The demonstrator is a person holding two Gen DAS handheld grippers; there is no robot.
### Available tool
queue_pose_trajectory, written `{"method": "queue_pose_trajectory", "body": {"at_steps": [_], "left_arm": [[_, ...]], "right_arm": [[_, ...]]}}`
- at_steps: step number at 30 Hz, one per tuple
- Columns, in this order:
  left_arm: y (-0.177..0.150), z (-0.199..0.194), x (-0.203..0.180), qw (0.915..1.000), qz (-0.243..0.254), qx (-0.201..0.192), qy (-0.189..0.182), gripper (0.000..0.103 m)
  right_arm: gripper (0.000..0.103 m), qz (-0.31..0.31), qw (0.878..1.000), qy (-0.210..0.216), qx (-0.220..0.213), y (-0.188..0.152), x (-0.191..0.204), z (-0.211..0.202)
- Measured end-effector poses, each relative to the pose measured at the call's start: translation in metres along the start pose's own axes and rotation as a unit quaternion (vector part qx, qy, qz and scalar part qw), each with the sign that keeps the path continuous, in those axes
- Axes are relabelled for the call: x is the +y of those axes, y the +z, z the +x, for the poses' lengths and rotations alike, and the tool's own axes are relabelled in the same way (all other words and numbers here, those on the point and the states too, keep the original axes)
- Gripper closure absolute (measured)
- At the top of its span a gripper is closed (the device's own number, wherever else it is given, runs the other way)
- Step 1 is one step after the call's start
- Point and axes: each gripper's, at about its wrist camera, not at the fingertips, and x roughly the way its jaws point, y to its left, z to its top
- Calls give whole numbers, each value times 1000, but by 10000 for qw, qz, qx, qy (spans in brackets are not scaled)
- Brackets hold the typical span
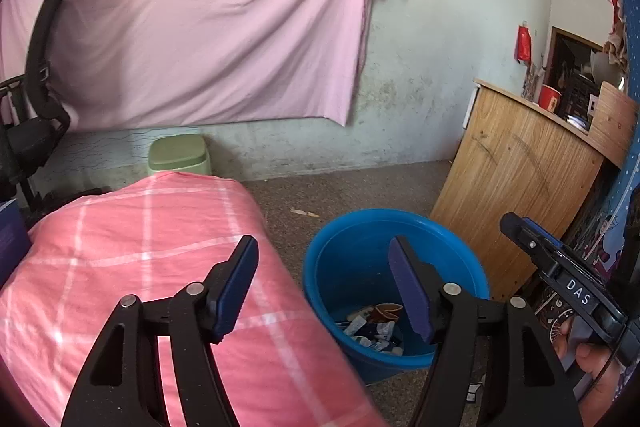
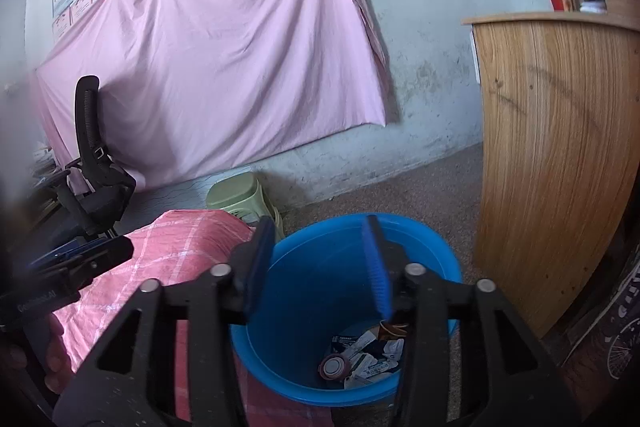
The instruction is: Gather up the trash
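Standing apart with nothing between them, the jaws of both the left gripper (image 1: 324, 285) and the right gripper (image 2: 320, 263) were released. Trash (image 2: 362, 357) lay in the bottom of the blue bucket (image 2: 420, 239), which stood on the floor beside the pink bedding (image 1: 140, 267).

Both wrist views face forward-down, near, sharing blue bucket (image 1: 394, 291) (image 2: 344, 303).

The blue bucket (image 2: 420, 247) mouth is unobstructed; pink bedding (image 1: 140, 247) and wooden cabinet (image 2: 560, 147) flank it.
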Motion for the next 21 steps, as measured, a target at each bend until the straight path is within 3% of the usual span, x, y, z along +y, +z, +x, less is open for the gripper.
{"method": "queue_pose_trajectory", "body": {"at_steps": [3, 6, 9, 21], "left_arm": [[-5, -15, 6, 9997, 5, -175, 142, 34], [-11, -28, 12, 9991, -45, -288, 304, 17], [-18, -46, 24, 9976, -217, -536, 389, 11], [-50, -115, 60, 9912, -456, -973, 768, 2]], "right_arm": [[22, -41, 10000, -5, -78, -2, 9, -7], [7, -63, 9999, 1, -137, -3, 17, -14], [0, -88, 9997, 38, -230, -7, 27, -23], [0, -346, 9976, 145, -575, -27, 61, -63]]}}
